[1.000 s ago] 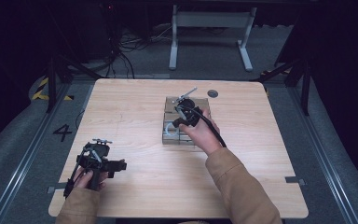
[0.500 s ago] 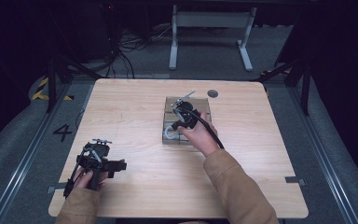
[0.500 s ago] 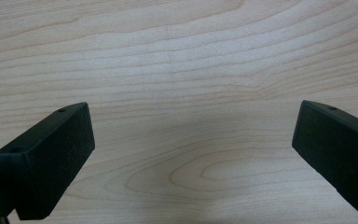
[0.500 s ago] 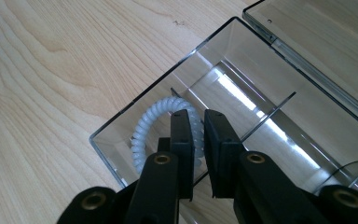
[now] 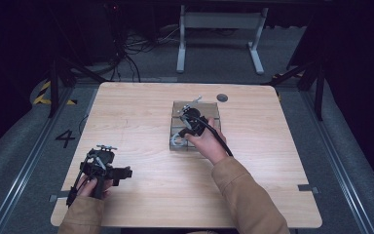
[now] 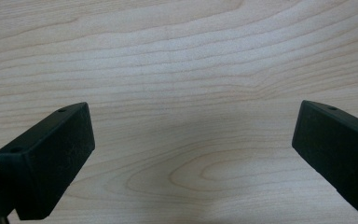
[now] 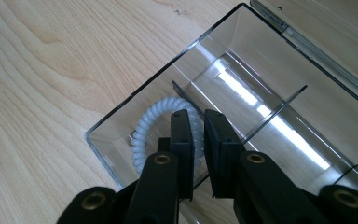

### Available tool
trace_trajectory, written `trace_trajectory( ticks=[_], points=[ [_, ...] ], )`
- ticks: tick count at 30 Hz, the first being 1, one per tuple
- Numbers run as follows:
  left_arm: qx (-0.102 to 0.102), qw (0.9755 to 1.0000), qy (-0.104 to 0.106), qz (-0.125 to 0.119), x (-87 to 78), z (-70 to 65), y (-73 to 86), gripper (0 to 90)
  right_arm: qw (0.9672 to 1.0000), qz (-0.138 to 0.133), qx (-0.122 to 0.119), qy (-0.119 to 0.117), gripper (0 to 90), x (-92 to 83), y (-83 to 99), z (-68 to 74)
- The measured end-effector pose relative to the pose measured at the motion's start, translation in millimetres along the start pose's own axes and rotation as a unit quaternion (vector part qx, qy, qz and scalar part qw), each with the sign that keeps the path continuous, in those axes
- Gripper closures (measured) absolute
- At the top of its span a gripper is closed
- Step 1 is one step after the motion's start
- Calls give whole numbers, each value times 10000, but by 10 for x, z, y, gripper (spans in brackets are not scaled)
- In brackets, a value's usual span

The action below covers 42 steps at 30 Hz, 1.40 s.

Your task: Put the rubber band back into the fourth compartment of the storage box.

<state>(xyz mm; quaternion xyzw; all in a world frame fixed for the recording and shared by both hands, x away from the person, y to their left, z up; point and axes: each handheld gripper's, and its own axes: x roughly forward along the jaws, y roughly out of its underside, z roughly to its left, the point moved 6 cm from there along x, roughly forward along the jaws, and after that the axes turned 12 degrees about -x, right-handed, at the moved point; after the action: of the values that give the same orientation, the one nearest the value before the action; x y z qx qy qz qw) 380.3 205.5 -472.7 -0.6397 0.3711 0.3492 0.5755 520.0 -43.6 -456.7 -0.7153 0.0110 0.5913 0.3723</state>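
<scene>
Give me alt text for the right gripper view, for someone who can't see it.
The right gripper reaches down into a clear plastic box with dividers, its black jaws almost closed beside a pale spiral hair tie lying in the corner compartment. Whether the jaws pinch the tie cannot be told. The box sits on a light wooden table.

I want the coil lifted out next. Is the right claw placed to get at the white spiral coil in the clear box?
Probably yes. The right claw is already down in the open clear box, jaws nearly closed, at the white spiral coil. Nothing covers that compartment; only a thin divider stands beside it.
</scene>
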Motion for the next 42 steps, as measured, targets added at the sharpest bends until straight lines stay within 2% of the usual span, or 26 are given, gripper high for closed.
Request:
trace_trajectory(
  ticks=[24,25,28,30,36,42],
  points=[
    [-8,10000,2,-5,3,-5,2,0,9999,142,-3,-11,820,73,37,-2],
    [-6,10000,1,-4,4,-4,2,0,9999,147,-12,-45,813,79,37,1],
    [-11,10000,5,-5,3,-4,1,0,9998,166,-47,-25,706,90,40,-3],
    [-8,10000,0,-6,4,-3,1,0,9999,130,-26,-1,687,82,39,-12],
    [30,10000,-7,18,4,0,-1,0,10000,18,-9,-7,673,-10,32,-10],
    [30,10000,1,9,-1,-4,-4,0,9998,-200,-64,6,657,-239,17,11]
  ],
)
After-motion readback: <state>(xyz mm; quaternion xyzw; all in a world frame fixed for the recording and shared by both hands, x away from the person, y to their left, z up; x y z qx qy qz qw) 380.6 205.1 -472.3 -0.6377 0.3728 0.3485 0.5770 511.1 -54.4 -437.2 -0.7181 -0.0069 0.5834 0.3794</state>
